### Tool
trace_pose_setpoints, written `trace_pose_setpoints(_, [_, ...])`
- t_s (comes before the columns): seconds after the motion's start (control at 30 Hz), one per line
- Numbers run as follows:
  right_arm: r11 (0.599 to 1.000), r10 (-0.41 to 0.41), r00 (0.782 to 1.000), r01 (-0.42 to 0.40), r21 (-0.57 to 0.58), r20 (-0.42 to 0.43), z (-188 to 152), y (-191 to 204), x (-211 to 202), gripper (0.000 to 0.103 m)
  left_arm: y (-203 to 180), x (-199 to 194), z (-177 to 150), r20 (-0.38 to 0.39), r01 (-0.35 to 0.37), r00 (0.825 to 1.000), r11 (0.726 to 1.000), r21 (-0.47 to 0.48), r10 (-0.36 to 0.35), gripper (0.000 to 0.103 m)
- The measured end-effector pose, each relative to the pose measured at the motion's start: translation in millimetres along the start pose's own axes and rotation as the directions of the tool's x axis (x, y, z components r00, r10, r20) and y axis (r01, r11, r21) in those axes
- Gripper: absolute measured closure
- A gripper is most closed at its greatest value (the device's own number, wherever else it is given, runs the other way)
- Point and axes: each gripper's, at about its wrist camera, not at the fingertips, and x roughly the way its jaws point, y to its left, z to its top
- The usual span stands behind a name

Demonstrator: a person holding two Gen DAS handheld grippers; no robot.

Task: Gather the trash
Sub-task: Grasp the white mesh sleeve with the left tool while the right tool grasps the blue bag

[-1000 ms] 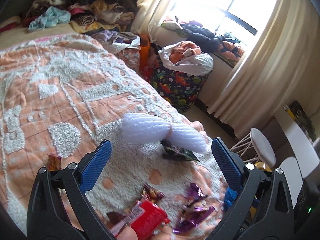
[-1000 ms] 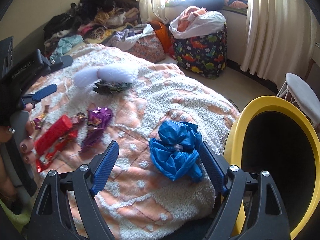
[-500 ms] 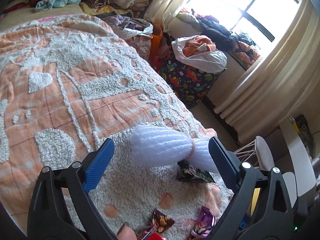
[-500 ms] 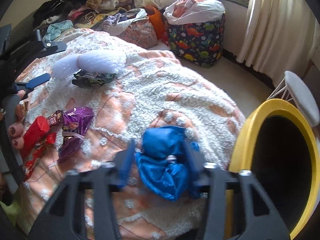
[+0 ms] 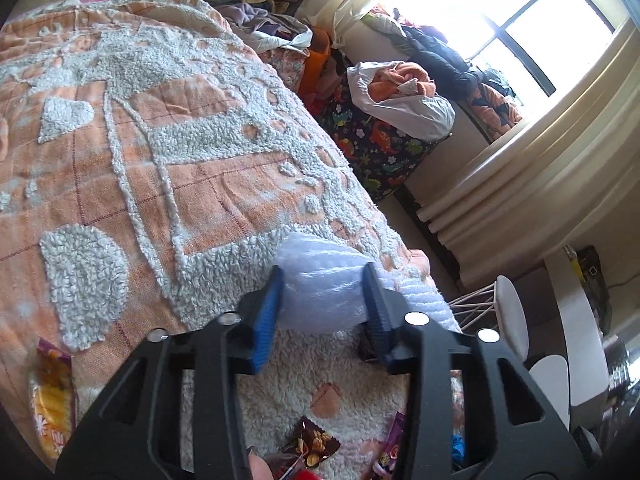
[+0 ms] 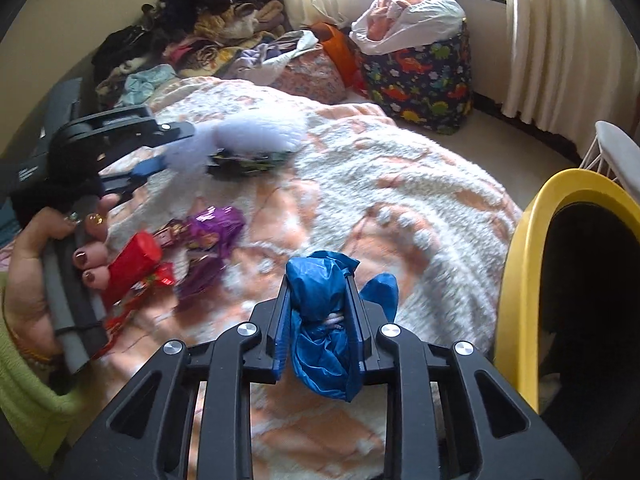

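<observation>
My left gripper (image 5: 323,276) has a white foam net wrap (image 5: 316,252) between its blue pads, which press on it as the jaws are closing; the wrap lies on the orange and white bedspread (image 5: 192,168). The right wrist view shows this gripper (image 6: 176,146) at the wrap (image 6: 260,132), with a dark wrapper (image 6: 248,164) under the wrap. My right gripper (image 6: 319,280) is closing on a crumpled blue plastic bag (image 6: 320,344), squeezed between its pads. A yellow-rimmed bin (image 6: 520,280) stands open at the right.
A red wrapper (image 6: 134,264) and a purple wrapper (image 6: 216,228) lie by the person's hand (image 6: 36,280). An orange packet (image 5: 52,396) sits at the bed's left edge. A dinosaur-print hamper (image 6: 420,80), clothes piles (image 6: 192,32) and a white stool (image 5: 512,320) surround the bed.
My left gripper came forward over the white wrap and closed onto it. My right gripper closed from wide open onto the blue bag.
</observation>
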Motion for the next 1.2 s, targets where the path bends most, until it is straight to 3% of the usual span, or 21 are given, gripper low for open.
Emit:
trace_pose_setpoints(0.17, [0.999,0.03,1.0,-0.03,-0.012,0.002,-7,8,-6,0.08,-2,-8,-5,0.006,0.028,1.0,1.0,0.01,-0.028,0.091])
trace_pose_setpoints(0.27, [0.999,0.043,0.999,-0.043,-0.006,0.006,-9,9,-10,0.08,-5,-15,-8,0.01,0.05,0.999,0.998,0.025,-0.051,0.094])
trace_pose_setpoints(0.77, [0.997,0.077,0.996,-0.078,0.014,0.051,-14,11,-36,0.08,-34,-53,-22,0.028,0.126,0.991,0.986,0.108,-0.13,0.095])
trace_pose_setpoints(1.2, [0.995,0.091,0.988,-0.097,0.039,0.128,-9,1,-66,0.08,-60,-69,-35,0.037,0.141,0.988,0.972,0.188,-0.15,0.095])
